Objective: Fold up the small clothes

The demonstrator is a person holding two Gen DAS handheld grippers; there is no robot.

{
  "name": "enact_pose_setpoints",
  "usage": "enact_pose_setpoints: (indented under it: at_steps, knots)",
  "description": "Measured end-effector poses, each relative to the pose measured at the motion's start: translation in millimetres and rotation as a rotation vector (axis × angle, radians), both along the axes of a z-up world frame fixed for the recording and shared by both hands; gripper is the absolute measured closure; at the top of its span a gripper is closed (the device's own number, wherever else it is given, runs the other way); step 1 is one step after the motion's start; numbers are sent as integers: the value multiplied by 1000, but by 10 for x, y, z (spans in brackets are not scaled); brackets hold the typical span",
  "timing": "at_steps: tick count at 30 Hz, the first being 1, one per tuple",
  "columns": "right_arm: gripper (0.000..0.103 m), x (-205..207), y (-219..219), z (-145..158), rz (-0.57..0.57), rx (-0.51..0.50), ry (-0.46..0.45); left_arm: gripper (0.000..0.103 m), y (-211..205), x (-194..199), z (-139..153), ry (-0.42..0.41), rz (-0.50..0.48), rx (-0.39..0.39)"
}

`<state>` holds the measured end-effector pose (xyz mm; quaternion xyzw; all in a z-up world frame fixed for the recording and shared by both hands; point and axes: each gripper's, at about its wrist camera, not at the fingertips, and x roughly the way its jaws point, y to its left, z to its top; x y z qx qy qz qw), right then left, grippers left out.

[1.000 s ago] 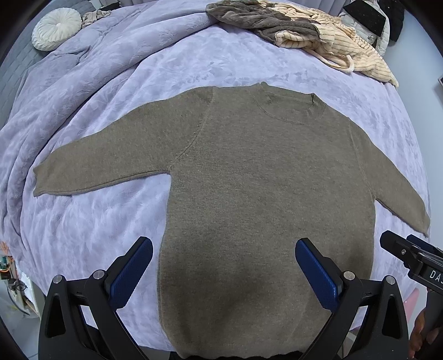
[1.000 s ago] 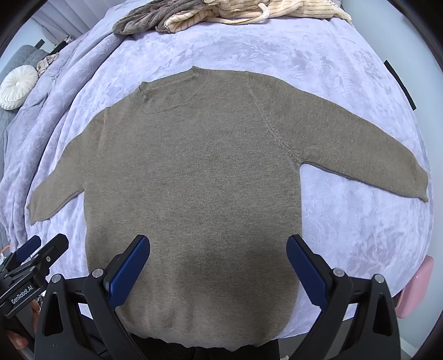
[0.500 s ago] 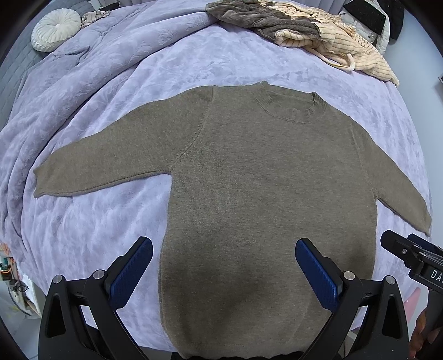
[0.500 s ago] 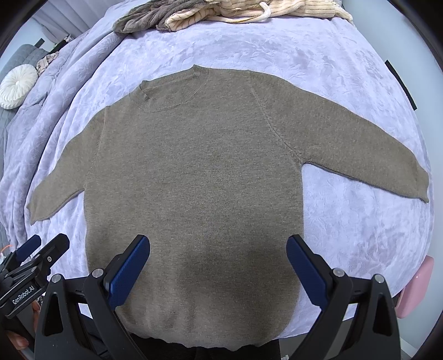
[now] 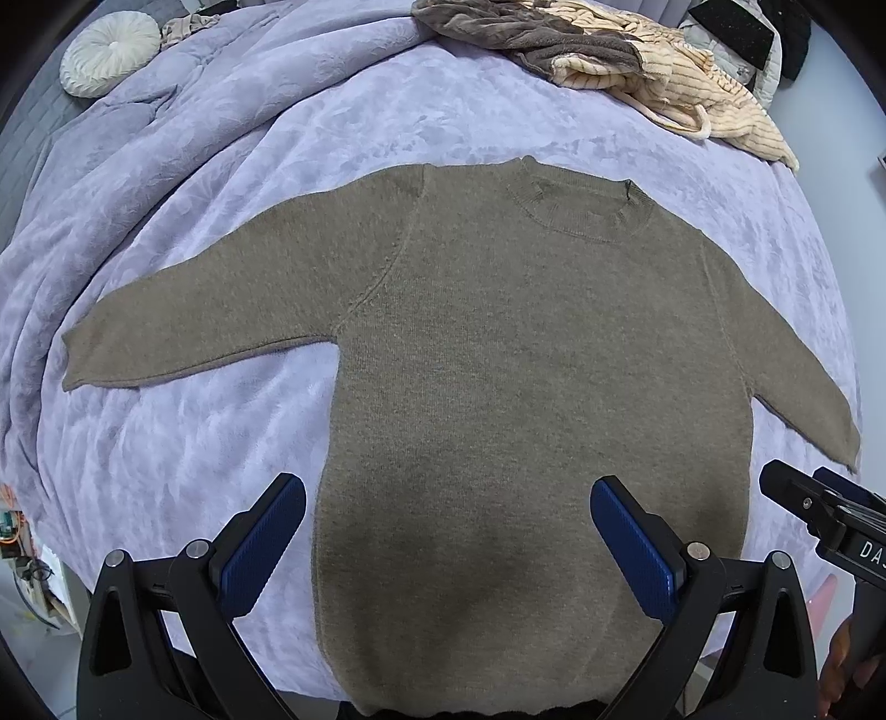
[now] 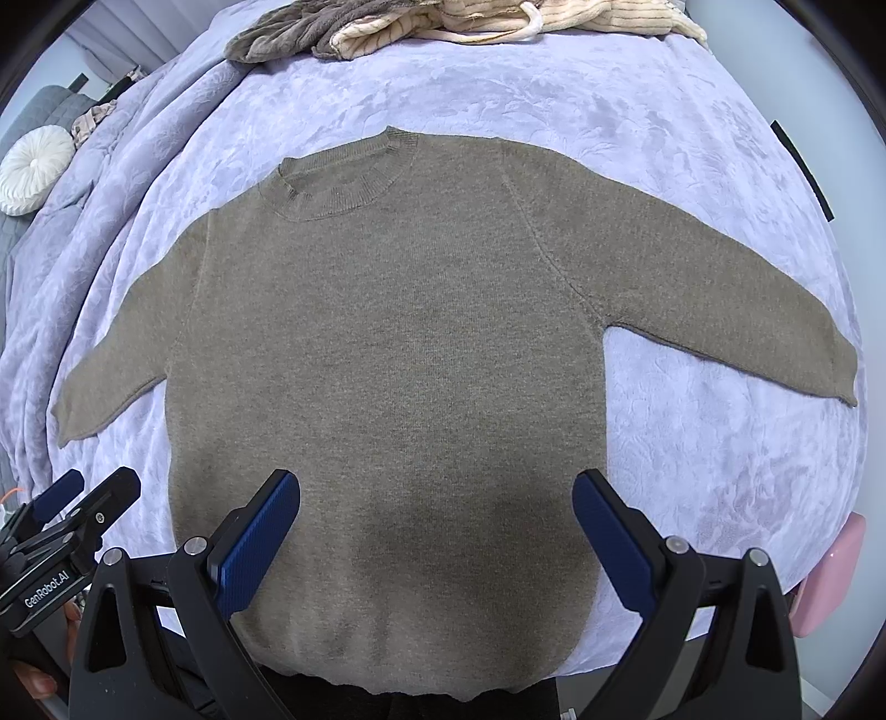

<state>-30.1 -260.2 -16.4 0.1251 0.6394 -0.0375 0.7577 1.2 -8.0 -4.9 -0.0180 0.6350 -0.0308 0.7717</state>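
Note:
An olive-brown knitted sweater (image 5: 526, 376) lies flat and face up on the lavender bedspread (image 5: 221, 166), sleeves spread to both sides and collar at the far end. It also shows in the right wrist view (image 6: 387, 354). My left gripper (image 5: 448, 498) is open and empty, hovering above the sweater's lower left part near the hem. My right gripper (image 6: 437, 493) is open and empty, hovering above the lower middle of the sweater. Each gripper shows at the edge of the other's view.
A pile of other clothes, grey-brown and cream striped (image 5: 609, 50), lies at the far edge of the bed (image 6: 443, 22). A round white cushion (image 5: 108, 44) sits at the far left. A pink object (image 6: 830, 576) is at the bed's near right edge.
Both views have shifted very slightly; the sweater sits a little lower in the frames. Nothing was grasped or moved.

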Motion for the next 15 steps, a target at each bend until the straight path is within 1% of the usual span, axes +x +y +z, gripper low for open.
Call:
enact_pose_setpoints:
  at_steps: [15]
  knots:
    - [3, 44, 40, -35, 12, -22, 19, 0, 57, 34, -79, 20, 13, -11]
